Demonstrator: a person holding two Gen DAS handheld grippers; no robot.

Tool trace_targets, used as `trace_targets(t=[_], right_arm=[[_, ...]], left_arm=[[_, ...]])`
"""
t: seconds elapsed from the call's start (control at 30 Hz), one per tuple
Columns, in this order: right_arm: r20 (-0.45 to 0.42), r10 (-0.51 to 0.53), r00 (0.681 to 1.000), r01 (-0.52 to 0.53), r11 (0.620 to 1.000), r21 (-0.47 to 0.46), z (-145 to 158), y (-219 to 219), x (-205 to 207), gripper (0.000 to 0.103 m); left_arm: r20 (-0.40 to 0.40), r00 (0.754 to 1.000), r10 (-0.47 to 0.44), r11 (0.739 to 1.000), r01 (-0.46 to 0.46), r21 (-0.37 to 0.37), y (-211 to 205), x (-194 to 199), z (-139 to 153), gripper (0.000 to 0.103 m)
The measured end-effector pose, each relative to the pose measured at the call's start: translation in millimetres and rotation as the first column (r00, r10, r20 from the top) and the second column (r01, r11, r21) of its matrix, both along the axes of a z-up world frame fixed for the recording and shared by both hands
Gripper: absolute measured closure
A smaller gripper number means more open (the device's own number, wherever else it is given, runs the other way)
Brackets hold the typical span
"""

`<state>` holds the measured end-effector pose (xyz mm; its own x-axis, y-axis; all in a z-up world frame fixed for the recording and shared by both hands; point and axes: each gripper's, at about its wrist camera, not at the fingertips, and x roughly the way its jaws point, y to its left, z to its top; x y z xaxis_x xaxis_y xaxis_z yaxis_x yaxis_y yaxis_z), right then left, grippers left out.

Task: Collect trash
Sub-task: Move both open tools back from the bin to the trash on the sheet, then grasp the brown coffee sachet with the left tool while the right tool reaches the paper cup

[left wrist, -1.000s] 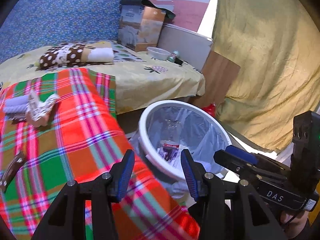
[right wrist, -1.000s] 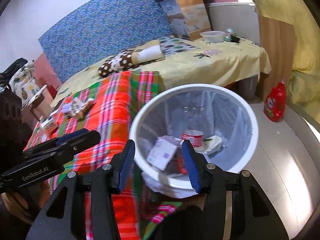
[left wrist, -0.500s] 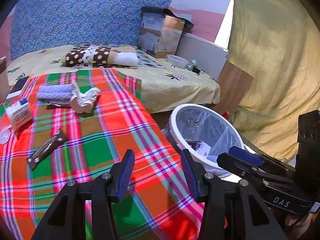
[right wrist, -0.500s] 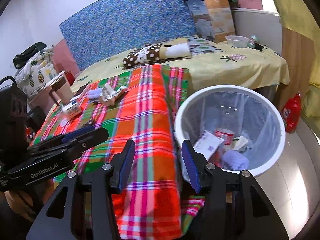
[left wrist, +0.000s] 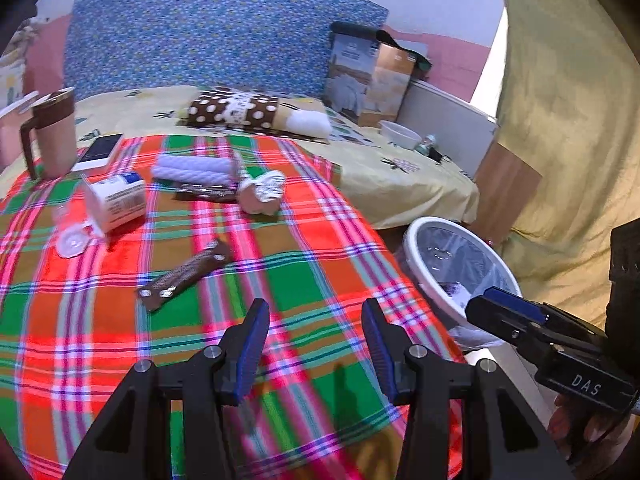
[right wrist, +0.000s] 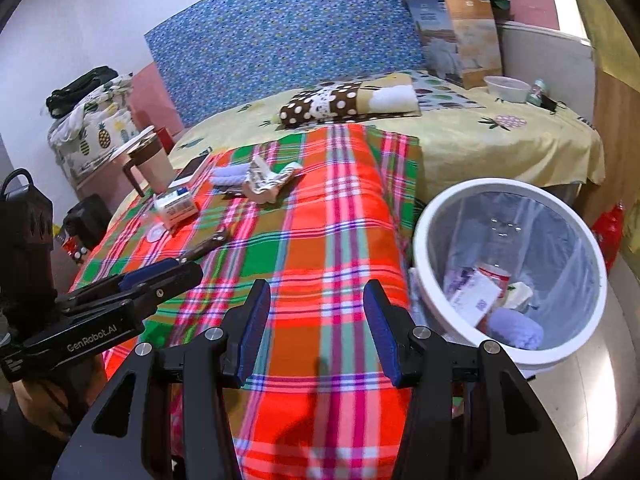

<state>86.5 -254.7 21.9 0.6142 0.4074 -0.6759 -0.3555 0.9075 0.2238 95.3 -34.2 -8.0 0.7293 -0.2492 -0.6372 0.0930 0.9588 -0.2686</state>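
A plaid cloth (left wrist: 304,280) covers the table. On it lie a brown wrapper (left wrist: 184,274) (right wrist: 204,246), a small white box (left wrist: 116,200) (right wrist: 176,206), a crumpled wrapper (left wrist: 260,192) (right wrist: 268,182), a white roll (left wrist: 192,170) and a round plastic lid (left wrist: 70,240). A white bin (right wrist: 508,272) (left wrist: 452,256) with a clear liner stands right of the table and holds several pieces of trash. My left gripper (left wrist: 316,340) is open and empty above the cloth. My right gripper (right wrist: 318,320) is open and empty by the table's right edge, next to the bin.
A lidded mug (left wrist: 52,136) and a phone (left wrist: 100,150) sit at the table's far left. Behind is a bed with a yellow sheet (right wrist: 480,132), a dotted pillow (left wrist: 240,110), a carton (right wrist: 460,36) and a bowl (right wrist: 506,88). A red bottle (right wrist: 608,232) stands on the floor.
Both grippers have swung left, away from the bin and over the plaid table. The table trash has come into fuller view. Both stay open.
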Motion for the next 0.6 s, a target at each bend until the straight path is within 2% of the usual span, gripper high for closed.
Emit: trace_targets(t=[0.33, 0.6], right_arm=[[0.013, 0.062, 0.998, -0.062, 0.998, -0.002, 4.9, 23.3, 6.2, 0.052], [0.014, 0.094, 0.995, -0.094, 0.996, -0.002, 5.3, 36.7, 13.6, 0.052]], left_arm=[[0.003, 0.996, 0.085, 0.996, -0.085, 0.026, 40.0, 1.6, 1.5, 0.055], [-0.013, 0.992, 0.128, 0.99, -0.127, 0.053, 68.4, 18.0, -4.9, 0.055]])
